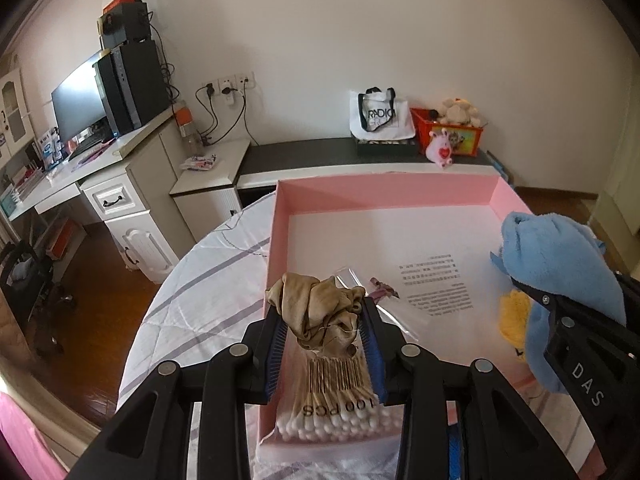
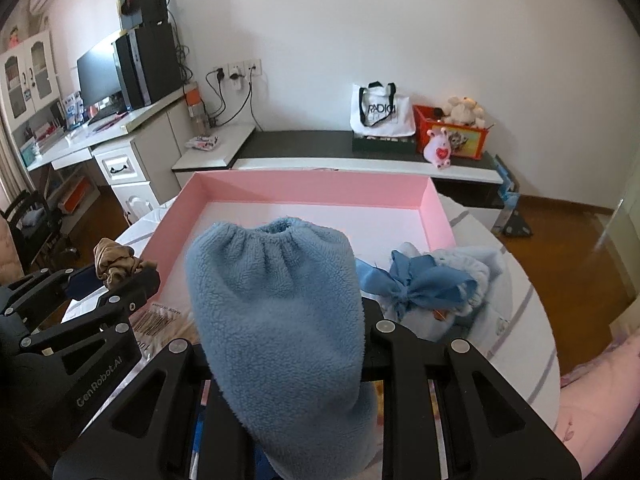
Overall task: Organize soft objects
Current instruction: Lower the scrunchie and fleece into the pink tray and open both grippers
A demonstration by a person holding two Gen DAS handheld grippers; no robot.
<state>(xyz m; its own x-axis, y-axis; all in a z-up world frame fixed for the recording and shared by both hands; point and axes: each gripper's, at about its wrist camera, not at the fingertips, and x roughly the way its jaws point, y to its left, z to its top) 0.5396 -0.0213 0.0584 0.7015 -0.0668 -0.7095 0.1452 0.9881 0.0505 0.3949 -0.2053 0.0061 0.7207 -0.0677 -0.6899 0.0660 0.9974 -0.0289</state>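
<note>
My left gripper (image 1: 325, 320) is shut on a tan satin scrunchie (image 1: 316, 308) and holds it above the near left corner of the pink box (image 1: 384, 192); the scrunchie also shows in the right wrist view (image 2: 116, 262). My right gripper (image 2: 280, 320) is shut on a blue fleece cloth (image 2: 276, 304), which hangs over the box's near right side and hides its fingers. The cloth also shows in the left wrist view (image 1: 560, 268). A pack of cotton swabs (image 1: 340, 404) lies in the box under my left gripper.
A clear packet with a small purple item (image 1: 382, 292) and a yellow soft item (image 1: 514, 316) lie in the box. A light blue bundle with a ribbon bow (image 2: 432, 284) lies on the round table (image 1: 192, 304) right of the box. Desk and bench stand behind.
</note>
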